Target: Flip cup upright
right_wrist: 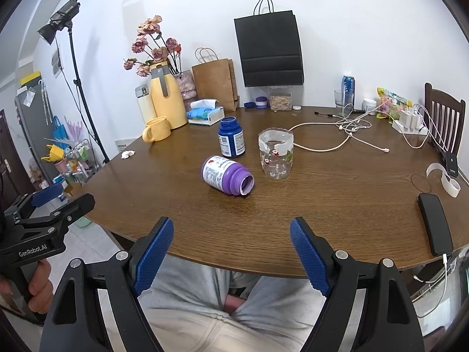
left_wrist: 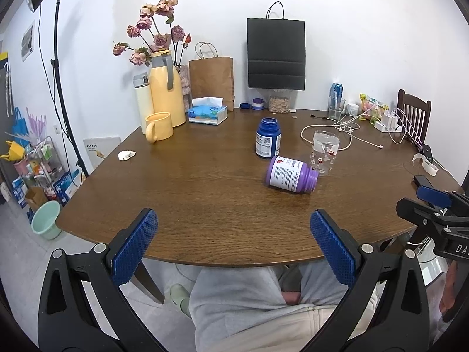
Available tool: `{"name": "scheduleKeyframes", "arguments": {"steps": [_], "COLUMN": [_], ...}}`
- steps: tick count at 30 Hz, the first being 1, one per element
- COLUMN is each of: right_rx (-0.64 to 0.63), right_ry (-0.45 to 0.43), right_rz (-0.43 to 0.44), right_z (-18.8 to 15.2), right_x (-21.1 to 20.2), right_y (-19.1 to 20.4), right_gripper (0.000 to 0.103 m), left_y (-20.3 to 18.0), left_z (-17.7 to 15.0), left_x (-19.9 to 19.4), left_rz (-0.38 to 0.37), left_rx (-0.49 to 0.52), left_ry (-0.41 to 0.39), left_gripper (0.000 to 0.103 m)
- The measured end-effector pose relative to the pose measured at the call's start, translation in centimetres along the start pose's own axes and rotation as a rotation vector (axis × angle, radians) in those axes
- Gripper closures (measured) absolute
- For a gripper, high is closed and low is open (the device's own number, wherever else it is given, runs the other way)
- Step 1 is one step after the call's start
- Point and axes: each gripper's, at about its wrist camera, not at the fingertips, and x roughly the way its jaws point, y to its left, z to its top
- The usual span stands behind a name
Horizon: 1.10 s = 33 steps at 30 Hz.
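Note:
A clear plastic cup (right_wrist: 275, 154) with small red figures and white tape at its rim stands mouth up on the brown table (right_wrist: 337, 205); it also shows in the left wrist view (left_wrist: 324, 152). A purple bottle (right_wrist: 227, 175) lies on its side next to the cup, open mouth toward me, and shows in the left wrist view (left_wrist: 291, 174). A blue bottle (right_wrist: 231, 137) stands upright behind it. My left gripper (left_wrist: 234, 242) is open and empty over the table's near edge. My right gripper (right_wrist: 231, 250) is open and empty, short of the cup.
At the back stand a yellow mug (right_wrist: 156, 129), a yellow jug (right_wrist: 167, 98), a tissue box (right_wrist: 205, 113), paper bags (right_wrist: 217, 80) and a drinking glass (right_wrist: 343, 102). White cables (right_wrist: 351, 135) lie at the right. A black phone (right_wrist: 434, 223) lies near the right edge.

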Motion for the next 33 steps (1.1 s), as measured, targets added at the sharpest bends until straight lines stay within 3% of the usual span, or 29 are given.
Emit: {"name": "scheduleKeyframes", "arguments": {"steps": [22,24,28,31,33], "right_rx": [-0.015,-0.034,-0.061,-0.049,-0.030], "right_ry": [0.003,0.000,-0.001,-0.010,-0.019], "right_rz": [0.006,0.010,0.005,0.008,0.022], "right_z": [-0.1,0.1,0.8,1.0,1.0], "right_x": [0.6,1.2,3.2,3.9,4.0], "right_y": [0.1,0.1,-0.2,-0.6,-1.1], "right_gripper": [0.017,0.017,0.017,0.017,0.017], "left_y": [0.1,0.2,0.8,1.0,1.3], "left_z": [-0.3,-0.2,0.1,0.1,-0.2], "left_x": [0.7,1.5,2.9,4.3,4.4], "left_rz": [-0.003,-0.037,-0.064,-0.050,-0.040], "left_rx": [0.013,0.019,-0.006,-0.034,-0.070], "left_ry": [0.006,-0.004,-0.010,0.036,0.017], "left_gripper": [0.000,0.000,0.000,0.000,0.000]}}
